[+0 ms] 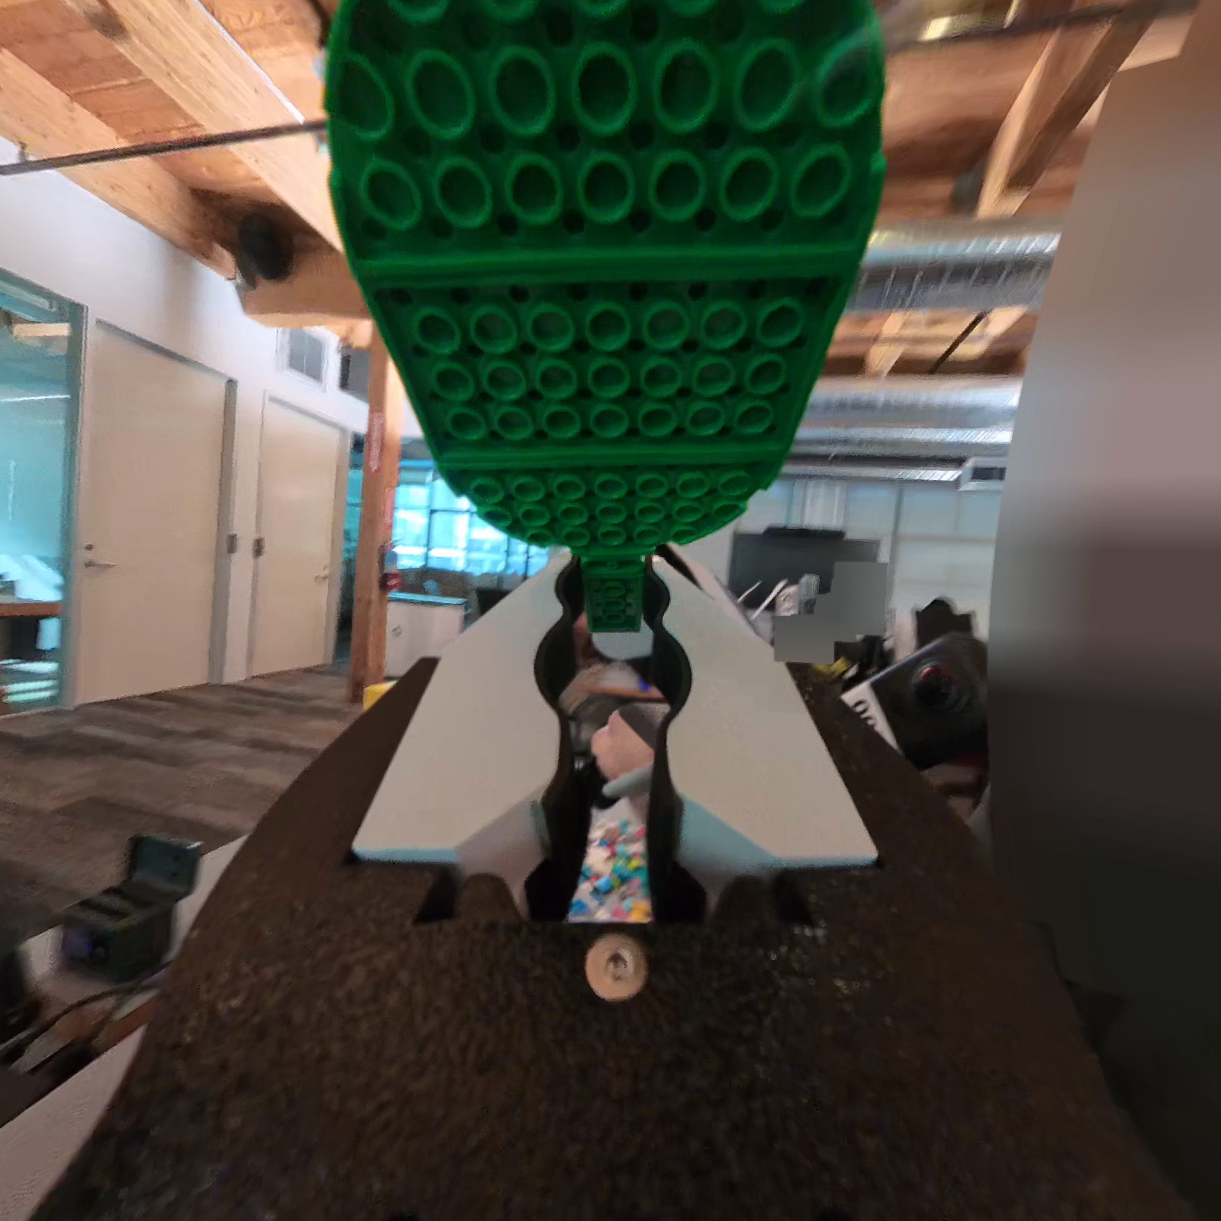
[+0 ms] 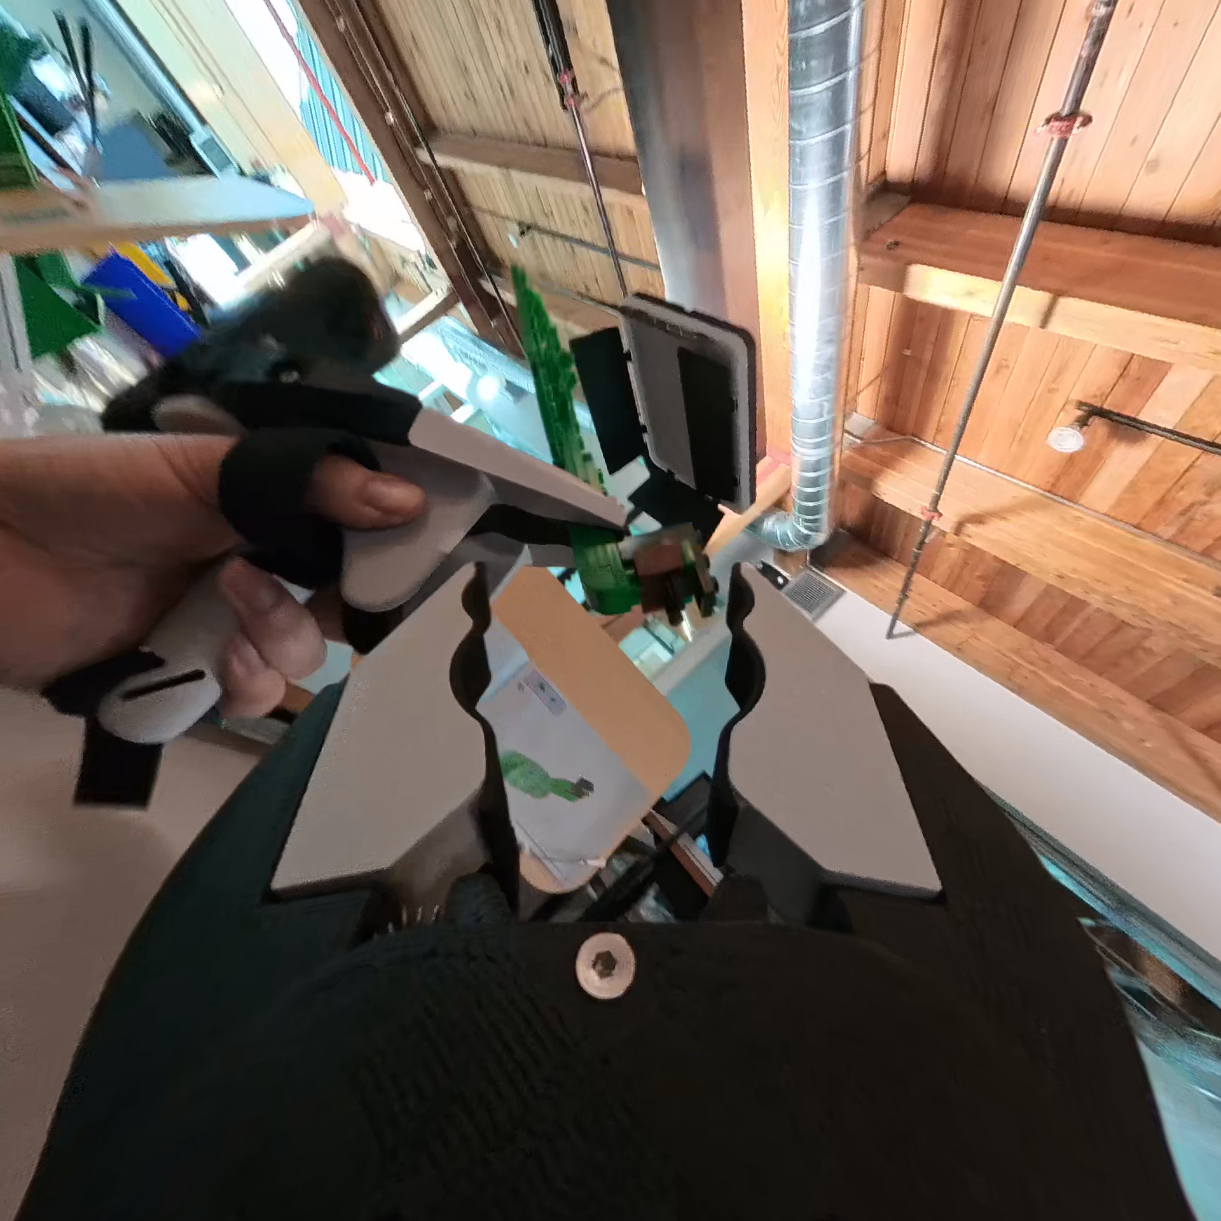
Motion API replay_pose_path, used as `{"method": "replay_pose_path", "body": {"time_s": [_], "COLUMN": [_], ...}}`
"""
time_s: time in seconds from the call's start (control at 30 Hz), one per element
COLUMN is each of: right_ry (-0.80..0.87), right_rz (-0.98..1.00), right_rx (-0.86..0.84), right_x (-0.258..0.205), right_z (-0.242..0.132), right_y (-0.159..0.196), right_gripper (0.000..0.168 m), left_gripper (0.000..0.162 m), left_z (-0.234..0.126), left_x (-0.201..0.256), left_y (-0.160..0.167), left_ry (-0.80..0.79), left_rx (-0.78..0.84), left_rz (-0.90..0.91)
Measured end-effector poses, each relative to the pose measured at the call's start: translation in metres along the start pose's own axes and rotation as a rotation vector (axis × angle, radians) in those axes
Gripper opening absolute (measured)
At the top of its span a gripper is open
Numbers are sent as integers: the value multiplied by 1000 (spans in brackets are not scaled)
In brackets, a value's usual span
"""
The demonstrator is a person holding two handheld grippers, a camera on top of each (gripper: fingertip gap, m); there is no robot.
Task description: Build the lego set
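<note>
My left gripper (image 1: pixel 611 585) is shut on the narrow stem of a large green leaf-shaped lego plate (image 1: pixel 604 277), held up with its underside facing the camera. In the right wrist view the left gripper (image 2: pixel 611 528) comes in from the left in a gloved hand (image 2: pixel 165 528), and the green plate (image 2: pixel 548 383) shows edge-on. A small brown and dark brick cluster (image 2: pixel 674 571) sits at the stem's end. My right gripper (image 2: pixel 608 594) is open and empty, with the cluster showing between its fingertips, nearer the right finger (image 2: pixel 743 594).
An instruction sheet on a tan board (image 2: pixel 594 746) lies beyond the right gripper. A grey and black panel (image 2: pixel 687 396) hangs behind the plate. Loose coloured bricks (image 1: pixel 614 865) lie below the left gripper. A camera (image 1: pixel 938 687) stands at the right, a black device (image 1: pixel 125 905) at the left.
</note>
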State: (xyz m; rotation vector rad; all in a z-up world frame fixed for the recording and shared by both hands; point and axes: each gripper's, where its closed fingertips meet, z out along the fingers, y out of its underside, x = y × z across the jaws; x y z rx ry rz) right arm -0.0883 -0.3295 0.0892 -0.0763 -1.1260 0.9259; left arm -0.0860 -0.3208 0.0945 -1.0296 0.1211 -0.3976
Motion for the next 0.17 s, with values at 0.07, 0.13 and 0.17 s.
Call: {"method": "replay_pose_path", "body": {"time_s": [0.07,0.13,0.17], "right_ry": [3,8,13], "right_rz": [32,54,54], "right_rx": [57,90,104], "right_x": [2,6,7], "right_z": [-3,-6,-8], "right_y": [-10,-16,-19], "right_gripper": [73,73,72], "left_gripper": [14,14,14], "left_z": [-4,-8,-10], "left_x": [5,8,10], "left_y": [-8,-16,-18], "left_ry": [76,145,182], "left_rx": [59,109,124], "left_rz": [-90,-174,-214]}}
